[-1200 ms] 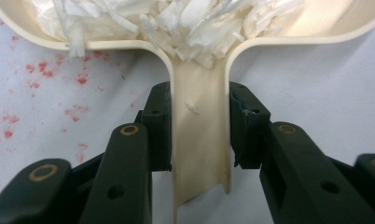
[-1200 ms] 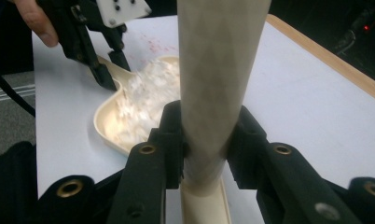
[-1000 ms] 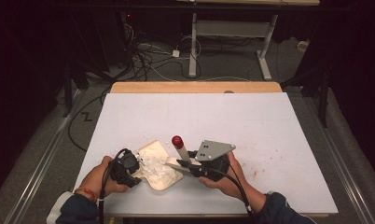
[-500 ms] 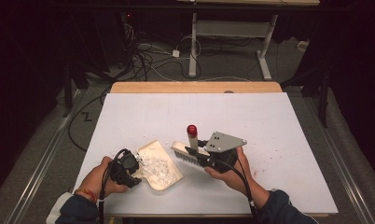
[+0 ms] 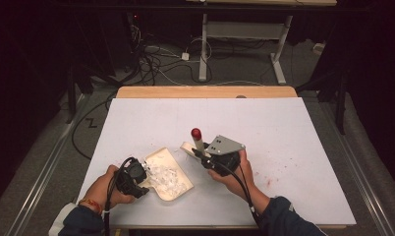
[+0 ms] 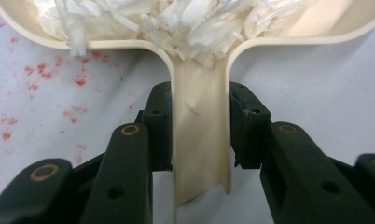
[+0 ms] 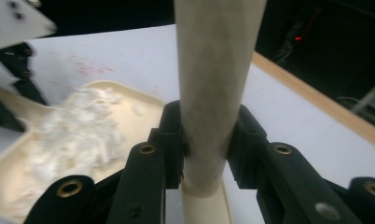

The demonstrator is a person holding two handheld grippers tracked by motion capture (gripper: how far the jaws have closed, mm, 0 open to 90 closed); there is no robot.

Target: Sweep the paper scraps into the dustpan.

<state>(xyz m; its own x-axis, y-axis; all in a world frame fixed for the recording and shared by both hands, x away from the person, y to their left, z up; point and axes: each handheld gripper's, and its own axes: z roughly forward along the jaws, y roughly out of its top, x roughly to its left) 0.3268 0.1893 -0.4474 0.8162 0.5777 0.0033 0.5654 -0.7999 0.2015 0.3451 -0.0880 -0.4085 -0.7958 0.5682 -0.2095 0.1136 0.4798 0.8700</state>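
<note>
Left gripper (image 5: 142, 178) clamped on the narrow handle (image 6: 200, 140) of a cream dustpan (image 5: 178, 189), jaws pressed against both sides of it. Dustpan flat on the white table (image 5: 294, 128), near the front edge, heaped with white shredded scraps (image 5: 165, 177). Right gripper (image 5: 201, 156) clenched around the pale handle of a small brush (image 5: 197, 141), held upright just beside the dustpan, red tip (image 5: 196, 132) on top. Faint red specks (image 6: 41, 84) scattered across the table surface beside the dustpan.
</note>
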